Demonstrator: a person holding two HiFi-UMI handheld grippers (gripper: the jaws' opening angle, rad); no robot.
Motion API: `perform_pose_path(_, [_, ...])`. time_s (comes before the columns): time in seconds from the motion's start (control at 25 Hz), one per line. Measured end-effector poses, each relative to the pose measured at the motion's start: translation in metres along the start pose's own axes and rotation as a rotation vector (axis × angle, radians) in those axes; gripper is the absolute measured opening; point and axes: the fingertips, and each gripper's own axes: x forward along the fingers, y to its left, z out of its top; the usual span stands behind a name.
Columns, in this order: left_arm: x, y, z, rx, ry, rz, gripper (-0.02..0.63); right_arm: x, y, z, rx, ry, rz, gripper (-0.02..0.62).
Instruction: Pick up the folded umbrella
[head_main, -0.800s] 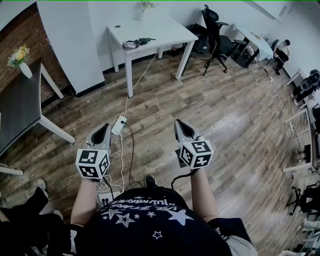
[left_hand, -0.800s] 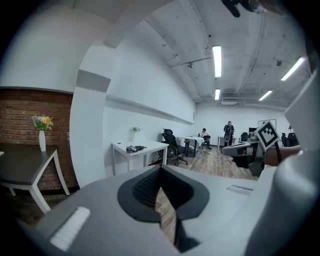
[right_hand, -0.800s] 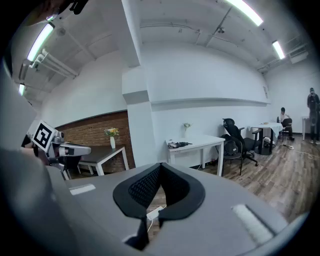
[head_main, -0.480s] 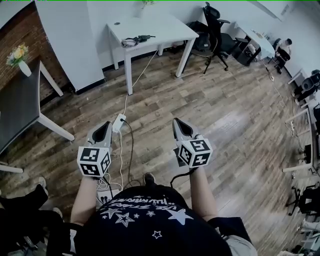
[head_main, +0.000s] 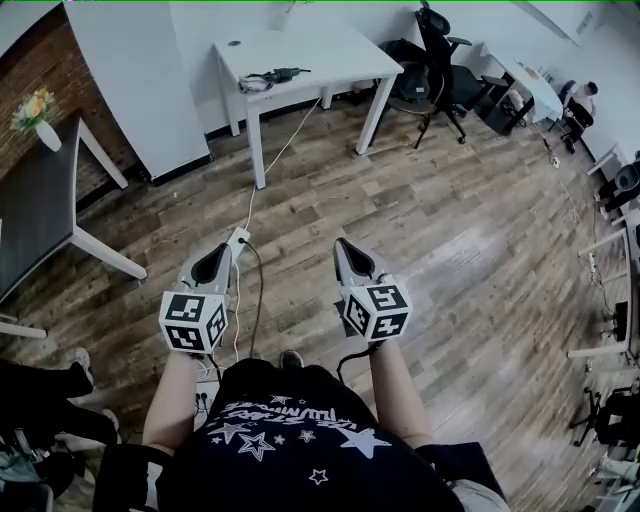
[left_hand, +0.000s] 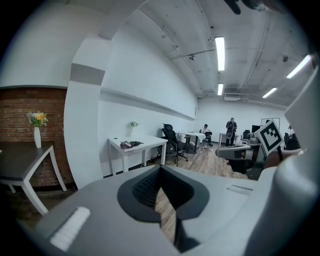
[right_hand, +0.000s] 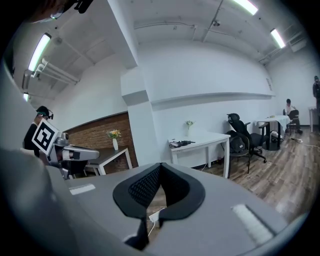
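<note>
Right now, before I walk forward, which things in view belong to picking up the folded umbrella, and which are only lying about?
For the job:
- probable folded umbrella, a dark bundle on the white table
- left claw, shut and empty
- right claw, shut and empty

Only lying about:
- vase of flowers
- office chair
- power strip on the floor

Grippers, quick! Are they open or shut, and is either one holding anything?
Left gripper: closed, holding nothing.
Right gripper: closed, holding nothing.
</note>
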Motion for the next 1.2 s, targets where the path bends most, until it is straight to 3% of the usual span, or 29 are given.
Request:
perform_pose_path(0.2, [0.017,-0.016,0.008,-0.026,-0.01,-0.033,0.0,0.01,-0.017,0.003,-0.033,0.008,0.016,0.015])
perform_pose_path(0.52, [0.047,-0.002,0.007,-0.063,0.001,-0.083,0.0,0.049,-0.037,0.001,-0.075,0.053,-0.007,0.015])
perform_pose_path(0.72, [0.087,0.019,0.005,-0.08,0.007,-0.094,0.0,0.086,-0.046,0.0,-0.086,0.082,0.01,0.015])
perform_pose_path(1.2, [0.213,0.1,0.045,-0.126,0.007,-0.106,0.0,0.219,-0.086,0.039,-0.076,0.114,-0.004,0.015])
